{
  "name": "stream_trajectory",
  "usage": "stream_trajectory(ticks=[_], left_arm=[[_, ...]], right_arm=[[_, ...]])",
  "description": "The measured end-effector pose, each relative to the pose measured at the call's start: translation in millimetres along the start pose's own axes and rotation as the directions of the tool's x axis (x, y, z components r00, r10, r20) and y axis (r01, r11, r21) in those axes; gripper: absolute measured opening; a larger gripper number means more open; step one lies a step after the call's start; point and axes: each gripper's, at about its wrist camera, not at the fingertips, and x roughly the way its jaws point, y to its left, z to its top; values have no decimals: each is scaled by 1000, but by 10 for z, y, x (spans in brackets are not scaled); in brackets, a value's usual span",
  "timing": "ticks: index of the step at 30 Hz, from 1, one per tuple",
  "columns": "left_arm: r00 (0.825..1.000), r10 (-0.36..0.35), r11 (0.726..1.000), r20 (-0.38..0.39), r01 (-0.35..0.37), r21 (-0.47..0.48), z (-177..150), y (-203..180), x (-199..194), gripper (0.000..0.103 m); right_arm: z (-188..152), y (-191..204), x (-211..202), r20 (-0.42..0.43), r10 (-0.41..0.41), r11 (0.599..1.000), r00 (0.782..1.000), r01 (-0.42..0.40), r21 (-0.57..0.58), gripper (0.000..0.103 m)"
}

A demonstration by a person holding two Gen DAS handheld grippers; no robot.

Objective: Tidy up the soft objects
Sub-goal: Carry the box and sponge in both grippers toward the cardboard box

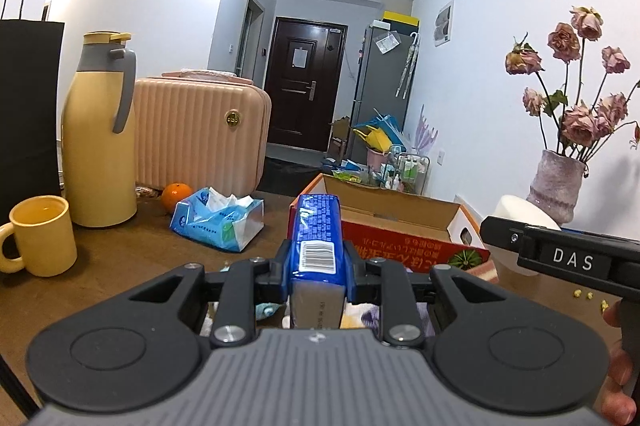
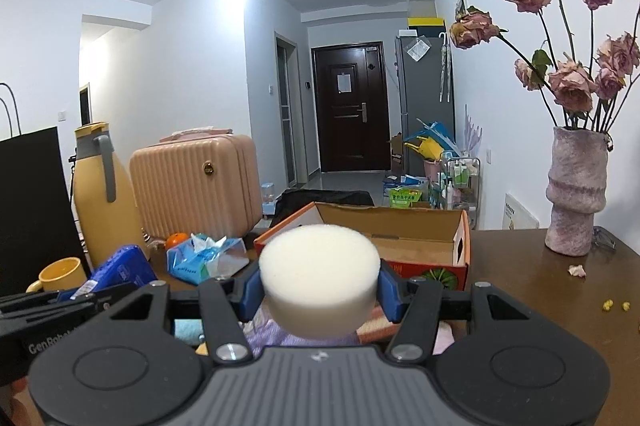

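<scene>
My left gripper (image 1: 318,266) is shut on a blue tissue pack (image 1: 318,234) and holds it above the table, just before an open cardboard box (image 1: 400,222). My right gripper (image 2: 318,290) is shut on a round white sponge (image 2: 320,274), also held in front of the box (image 2: 400,230). The right gripper shows at the right in the left wrist view (image 1: 560,258) with the sponge (image 1: 520,212) behind it. The tissue pack (image 2: 120,272) shows at the left in the right wrist view. A patterned cloth (image 2: 272,334) lies under both grippers.
On the brown table (image 1: 120,258) stand a yellow mug (image 1: 40,234), a yellow thermos (image 1: 100,130), a pink case (image 1: 200,130), an orange (image 1: 176,195) and an opened blue tissue bag (image 1: 220,222). A vase of dried roses (image 2: 576,186) stands right. Crumbs (image 2: 614,304) lie nearby.
</scene>
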Motion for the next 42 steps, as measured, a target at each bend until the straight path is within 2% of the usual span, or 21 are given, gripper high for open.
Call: stream_trajectory(ticks=[17, 42], left_arm=[[1000, 18, 998, 19, -16, -55, 268, -48, 513, 25], [1000, 13, 998, 18, -12, -58, 465, -249, 1162, 25]], right_arm=[[280, -197, 410, 3, -12, 1000, 1000, 12, 20, 56], [483, -539, 990, -37, -32, 997, 999, 34, 74, 56]])
